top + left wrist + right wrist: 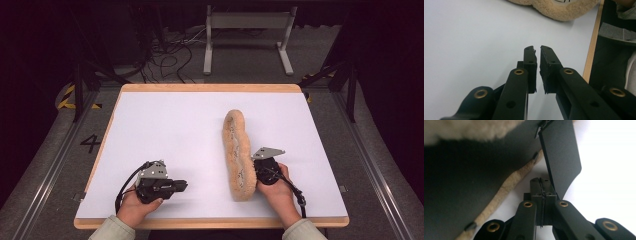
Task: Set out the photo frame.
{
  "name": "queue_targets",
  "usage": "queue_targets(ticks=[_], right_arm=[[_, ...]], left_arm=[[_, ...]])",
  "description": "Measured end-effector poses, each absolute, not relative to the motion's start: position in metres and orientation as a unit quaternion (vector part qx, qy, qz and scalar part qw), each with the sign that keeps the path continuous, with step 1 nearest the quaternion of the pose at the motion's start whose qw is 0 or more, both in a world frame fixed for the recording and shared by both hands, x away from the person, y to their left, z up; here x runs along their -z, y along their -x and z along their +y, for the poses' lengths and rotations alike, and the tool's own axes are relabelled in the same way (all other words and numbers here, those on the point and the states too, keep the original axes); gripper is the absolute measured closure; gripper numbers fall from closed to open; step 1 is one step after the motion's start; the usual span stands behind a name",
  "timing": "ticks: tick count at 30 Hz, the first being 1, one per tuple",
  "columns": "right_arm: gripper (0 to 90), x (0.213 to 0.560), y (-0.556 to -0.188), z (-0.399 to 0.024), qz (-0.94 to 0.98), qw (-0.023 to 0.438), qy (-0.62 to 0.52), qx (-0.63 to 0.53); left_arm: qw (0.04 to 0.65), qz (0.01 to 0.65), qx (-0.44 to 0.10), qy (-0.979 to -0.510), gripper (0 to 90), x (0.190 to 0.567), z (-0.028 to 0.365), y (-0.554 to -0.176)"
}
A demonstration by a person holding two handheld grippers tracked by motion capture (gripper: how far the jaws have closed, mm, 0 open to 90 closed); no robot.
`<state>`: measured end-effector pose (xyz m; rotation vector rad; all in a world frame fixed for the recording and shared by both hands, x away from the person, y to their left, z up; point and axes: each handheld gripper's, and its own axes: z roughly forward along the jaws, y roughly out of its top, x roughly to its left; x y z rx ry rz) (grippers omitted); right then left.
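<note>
Fleece insole [236, 155], long, tan and woolly, lies lengthwise a little right of the middle of the white table [165, 130], its far end toward the top of the frame and its near end by the front edge. In the right gripper view its dark underside fills the upper left, edged by a fuzzy seam, so the near part looks lifted or tipped up on edge. The right gripper [261, 172] sits against the insole's right flank near that end; its jaws are fully closed, pad to pad [541, 192], and I cannot tell whether any thin edge of the insole is caught between them. The risk, as I judge it, is that closed jaws only nudge the soft piece, so it slides left or flops back flat instead of being turned or gripped. The right hand [279, 192] comes up from the bottom right, wrist angled inward toward the insole. The left gripper [172, 186] rests low left of centre, well apart from the insole, pointing right; its jaws stand a narrow slit apart with nothing between them, the left hand [135, 205] holding it over the table.
</note>
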<state>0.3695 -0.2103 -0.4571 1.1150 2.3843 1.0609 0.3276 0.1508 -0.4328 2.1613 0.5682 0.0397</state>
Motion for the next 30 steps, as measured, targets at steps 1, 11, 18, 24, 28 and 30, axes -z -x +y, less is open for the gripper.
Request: queue_targets(ticks=[1,11,18,24,28,30], right_arm=[[90.0,0.457,-0.372,-0.215,0.826,0.149,-0.395,-0.372],[90.0,0.457,-0.384,-0.233,0.809,0.139,-0.419,-0.389],[90.0,0.458,-0.392,-0.242,0.800,0.134,-0.429,-0.399],[90.0,0.458,-0.392,-0.244,0.803,0.126,-0.429,-0.394],[89.4,0.454,-0.388,-0.254,0.797,0.125,-0.439,-0.396],[89.2,0.451,-0.386,-0.257,0.795,0.129,-0.439,-0.397]], left_arm=[[0.437,0.230,-0.014,-0.869,83.6,0.433,0.152,-0.327],[0.435,0.232,-0.018,-0.870,83.5,0.433,0.153,-0.325],[0.434,0.238,-0.016,-0.869,83.2,0.434,0.155,-0.323],[0.436,0.236,-0.023,-0.868,82.5,0.434,0.156,-0.323],[0.437,0.235,-0.022,-0.868,81.8,0.433,0.156,-0.324],[0.437,0.237,-0.020,-0.868,81.7,0.433,0.156,-0.324]])
